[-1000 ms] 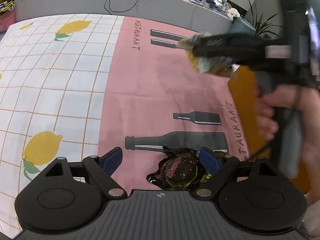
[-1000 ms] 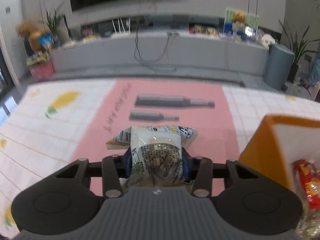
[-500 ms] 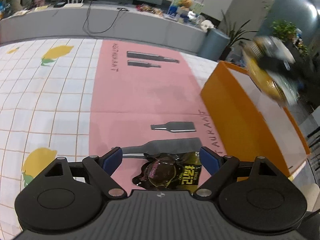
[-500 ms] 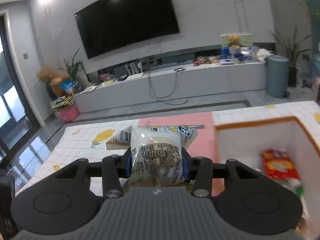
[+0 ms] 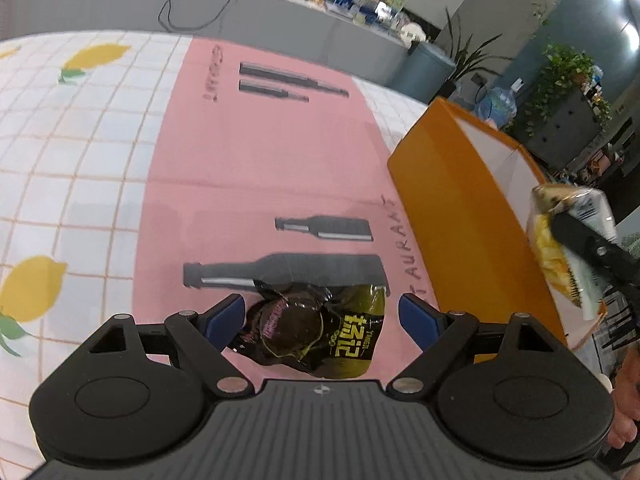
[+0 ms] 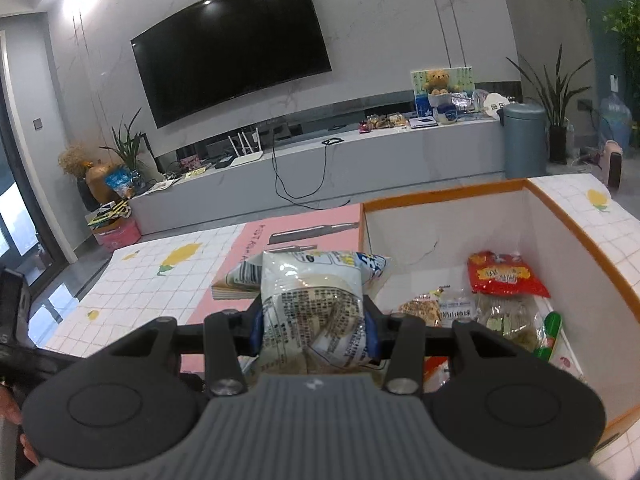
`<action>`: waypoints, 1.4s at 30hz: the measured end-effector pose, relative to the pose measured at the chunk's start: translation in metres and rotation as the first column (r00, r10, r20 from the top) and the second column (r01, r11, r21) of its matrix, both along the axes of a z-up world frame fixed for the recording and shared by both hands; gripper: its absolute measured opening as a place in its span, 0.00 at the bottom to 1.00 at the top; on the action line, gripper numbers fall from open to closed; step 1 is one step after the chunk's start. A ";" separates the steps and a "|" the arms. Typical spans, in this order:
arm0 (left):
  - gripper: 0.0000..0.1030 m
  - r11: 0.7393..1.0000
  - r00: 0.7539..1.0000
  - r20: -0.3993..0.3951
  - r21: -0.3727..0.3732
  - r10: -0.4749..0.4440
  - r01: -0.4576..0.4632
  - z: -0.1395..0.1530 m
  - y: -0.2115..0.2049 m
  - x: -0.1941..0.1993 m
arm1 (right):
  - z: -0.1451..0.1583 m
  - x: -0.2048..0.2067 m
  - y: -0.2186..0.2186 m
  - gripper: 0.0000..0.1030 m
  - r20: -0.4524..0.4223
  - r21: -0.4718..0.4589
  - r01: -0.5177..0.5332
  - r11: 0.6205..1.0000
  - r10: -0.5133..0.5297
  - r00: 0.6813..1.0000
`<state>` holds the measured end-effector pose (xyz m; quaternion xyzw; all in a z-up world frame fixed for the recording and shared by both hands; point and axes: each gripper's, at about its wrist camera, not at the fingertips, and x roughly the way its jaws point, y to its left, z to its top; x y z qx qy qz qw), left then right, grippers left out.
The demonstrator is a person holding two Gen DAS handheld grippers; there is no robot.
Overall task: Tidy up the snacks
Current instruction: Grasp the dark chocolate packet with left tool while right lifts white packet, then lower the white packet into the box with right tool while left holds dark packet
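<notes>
The right gripper (image 6: pixel 314 320) tilts gently downward, pinching a white snack packet (image 6: pixel 312 300) above the orange box (image 6: pixel 580 236); a second ago it hung over the pink mat. The left gripper (image 5: pixel 322 316), spread wide, angles steeply over a dark snack pouch (image 5: pixel 316 330) at 6 o'clock on the mat (image 5: pixel 260 152), barely shifted.
</notes>
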<state>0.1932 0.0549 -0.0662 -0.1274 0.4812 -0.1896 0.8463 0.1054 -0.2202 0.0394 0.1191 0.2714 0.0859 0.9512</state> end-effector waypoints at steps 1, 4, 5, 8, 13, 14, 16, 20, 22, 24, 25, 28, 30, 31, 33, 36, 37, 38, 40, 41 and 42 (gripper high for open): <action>0.98 1.000 1.000 -0.013 0.011 -0.007 0.007 -0.003 -0.003 0.001 | 0.000 -0.001 0.000 0.43 0.001 -0.003 -0.002 1.000 0.002 1.000; 0.98 0.997 0.999 -0.038 0.069 -0.021 0.023 -0.014 -0.015 0.003 | 0.002 -0.004 0.002 0.43 0.009 -0.001 -0.012 1.000 0.012 1.000; 0.99 0.996 0.999 -0.036 0.089 -0.014 0.017 -0.017 -0.017 0.003 | 0.003 -0.006 0.001 0.43 0.014 0.002 -0.017 1.000 0.017 1.000; 0.99 0.991 1.000 -0.027 0.137 -0.002 0.006 -0.023 -0.023 0.005 | 0.006 -0.010 0.003 0.43 0.036 0.001 -0.033 0.999 0.033 0.999; 0.92 0.989 1.000 -0.020 0.145 -0.012 0.015 -0.031 -0.025 0.002 | 0.008 -0.011 -0.001 0.43 0.057 0.011 -0.035 0.999 0.034 0.998; 0.88 0.989 1.000 -0.020 0.147 -0.005 0.008 -0.030 -0.024 0.002 | 0.008 -0.011 -0.002 0.43 0.059 0.013 -0.034 0.999 0.033 0.998; 0.79 0.992 1.000 -0.016 0.124 -0.001 0.003 -0.029 -0.022 0.001 | 0.008 -0.011 -0.004 0.43 0.061 0.017 -0.029 0.999 0.028 0.998; 0.60 0.991 1.000 0.007 0.130 -0.024 0.023 -0.023 -0.024 0.001 | 0.008 -0.011 -0.005 0.43 0.062 0.017 -0.027 0.999 0.026 0.998; 0.52 0.988 0.999 0.037 0.150 -0.035 0.029 -0.019 -0.025 -0.002 | 0.008 -0.012 -0.004 0.43 0.062 0.016 -0.028 0.999 0.027 0.998; 0.42 0.986 0.998 0.057 0.164 -0.042 0.032 -0.017 -0.027 -0.003 | 0.008 -0.012 -0.004 0.43 0.062 0.015 -0.029 0.999 0.028 0.998; 0.40 0.985 0.997 0.062 0.172 -0.043 0.032 -0.016 -0.027 -0.004 | 0.008 -0.014 -0.003 0.43 0.064 0.014 -0.029 0.999 0.028 0.998; 0.35 0.986 0.997 0.068 0.166 -0.041 0.029 -0.014 -0.025 -0.004 | 0.008 -0.016 -0.002 0.43 0.068 0.011 -0.032 0.999 0.031 0.997; 0.33 0.987 0.996 0.078 0.161 -0.035 0.022 -0.012 -0.023 -0.005 | 0.008 -0.016 -0.002 0.43 0.070 0.011 -0.033 0.999 0.032 0.997; 0.33 0.987 0.996 0.078 0.157 -0.033 0.020 -0.011 -0.023 -0.005 | 0.008 -0.016 -0.002 0.43 0.070 0.010 -0.033 0.999 0.032 0.997; 0.31 0.988 0.997 0.077 0.151 -0.029 0.017 -0.011 -0.021 -0.004 | 0.009 -0.016 -0.002 0.43 0.071 0.010 -0.034 0.999 0.034 0.997; 0.29 0.989 0.996 0.082 0.145 -0.023 0.011 -0.010 -0.020 -0.003 | 0.009 -0.016 -0.002 0.43 0.072 0.010 -0.035 0.999 0.034 0.997; 0.28 0.989 0.996 0.084 0.146 -0.023 0.011 -0.009 -0.019 -0.003 | 0.009 -0.017 -0.002 0.43 0.073 0.010 -0.035 0.999 0.035 0.997; 0.23 0.989 0.996 0.086 0.148 -0.021 0.008 -0.008 -0.019 -0.003 | 0.009 -0.017 -0.002 0.43 0.075 0.010 -0.035 0.999 0.034 0.997; 0.22 0.988 0.995 0.099 0.155 -0.018 0.003 -0.004 -0.017 -0.004 | 0.010 -0.018 -0.002 0.43 0.078 0.012 -0.033 0.999 0.032 0.996; 0.21 0.988 0.995 0.101 0.153 -0.017 0.001 -0.003 -0.016 -0.004 | 0.010 -0.019 -0.003 0.43 0.079 0.013 -0.034 0.999 0.033 0.996; 0.20 0.989 0.995 0.098 0.147 -0.015 0.000 -0.003 -0.016 -0.004 | 0.010 -0.019 -0.003 0.43 0.079 0.013 -0.034 0.999 0.033 0.996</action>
